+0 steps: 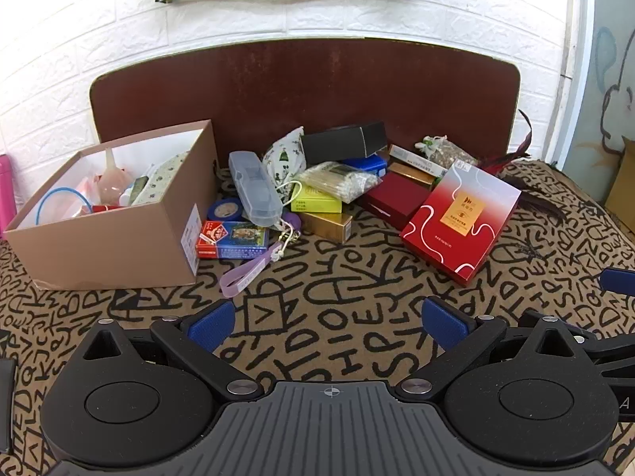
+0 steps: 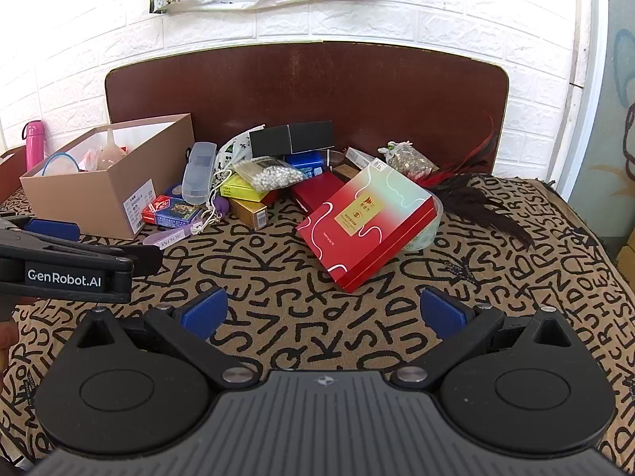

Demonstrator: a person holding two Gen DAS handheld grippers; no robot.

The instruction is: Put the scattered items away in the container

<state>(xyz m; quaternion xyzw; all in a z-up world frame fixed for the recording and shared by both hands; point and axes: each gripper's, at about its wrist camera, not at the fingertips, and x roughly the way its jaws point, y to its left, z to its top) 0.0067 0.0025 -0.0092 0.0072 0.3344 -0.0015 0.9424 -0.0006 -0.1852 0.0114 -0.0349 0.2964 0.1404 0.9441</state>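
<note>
An open cardboard box [image 1: 119, 238] [image 2: 107, 186] stands at the left and holds several items. To its right lies a pile: a clear plastic case [image 1: 256, 188] [image 2: 198, 172], a card pack [image 1: 232, 240] [image 2: 170, 210], a yellow box [image 1: 315, 200], a gold box [image 1: 327, 226], a bag of beads [image 1: 337, 180] [image 2: 270, 172], a black box [image 1: 345, 142] [image 2: 291, 137], a purple strap [image 1: 248, 271] and a large red box [image 1: 460, 224] [image 2: 367, 224]. My left gripper [image 1: 329, 323] is open and empty, short of the pile. My right gripper [image 2: 323, 313] is open and empty, just before the red box.
A patterned cloth [image 1: 337, 317] covers the surface. A brown headboard [image 1: 301, 83] and white brick wall stand behind. A feather duster [image 2: 480, 194] lies at the right. A pink bottle [image 2: 33, 142] stands behind the box. The left gripper's body [image 2: 67, 269] shows in the right wrist view.
</note>
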